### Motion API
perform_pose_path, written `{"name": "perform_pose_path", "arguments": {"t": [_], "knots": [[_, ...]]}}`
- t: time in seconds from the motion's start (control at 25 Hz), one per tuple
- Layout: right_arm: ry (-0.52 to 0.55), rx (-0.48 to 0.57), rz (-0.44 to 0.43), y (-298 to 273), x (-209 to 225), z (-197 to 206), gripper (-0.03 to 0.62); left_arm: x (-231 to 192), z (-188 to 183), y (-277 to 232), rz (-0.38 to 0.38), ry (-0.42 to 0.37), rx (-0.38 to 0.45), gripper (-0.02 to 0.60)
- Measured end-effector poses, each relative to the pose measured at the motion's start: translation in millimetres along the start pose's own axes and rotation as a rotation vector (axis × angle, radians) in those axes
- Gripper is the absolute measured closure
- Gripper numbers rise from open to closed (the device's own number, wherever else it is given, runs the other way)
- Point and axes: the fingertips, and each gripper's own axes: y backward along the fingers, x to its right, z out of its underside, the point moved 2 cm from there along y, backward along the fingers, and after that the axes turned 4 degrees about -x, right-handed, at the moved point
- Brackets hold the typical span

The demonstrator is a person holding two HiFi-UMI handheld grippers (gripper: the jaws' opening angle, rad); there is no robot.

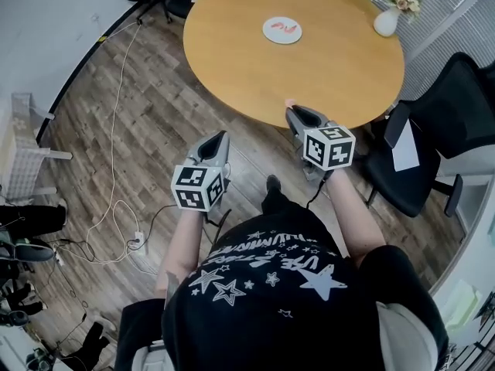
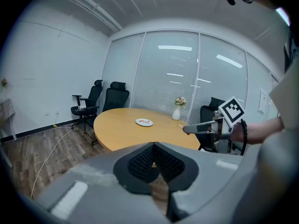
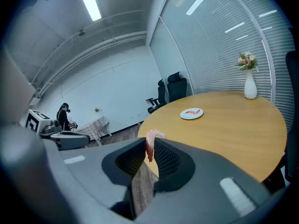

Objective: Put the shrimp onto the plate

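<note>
White plate (image 1: 281, 30) on the far half of the round worktop (image 1: 340, 76), carrying red shrimp too small to count. Right tongs (image 3: 150, 144) clamped on a pink shrimp (image 3: 152, 135), held at the worktop's near edge, well apart from the plate. Left tongs (image 2: 154, 148) closed on nothing, off the worktop above the wood floor (image 1: 139, 130). Flower vase (image 1: 386, 22) stands near the right edge. The worktop's far edge is cut off in the head view.

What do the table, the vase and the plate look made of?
The table looks like wood or laminate, matte: even honey-tan top. The vase, likely glazed ceramic: white, smooth. The plate, white ceramic or plastic; too small to tell.
</note>
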Motion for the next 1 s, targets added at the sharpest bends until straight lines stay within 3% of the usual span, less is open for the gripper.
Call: {"name": "perform_pose_path", "arguments": {"t": [0.6, 1.0], "knots": [[-0.002, -0.006, -0.078, -50.2, 56.2, -44.3, 0.536, -16.8, -52.3, -74.6, -0.072, -0.006, -0.001, 0.580], [-0.029, 0.006, -0.047, -63.9, 77.0, -63.4, 0.536, -31.8, -82.2, -95.2, -0.056, -0.020, 0.010, 0.580]]}}
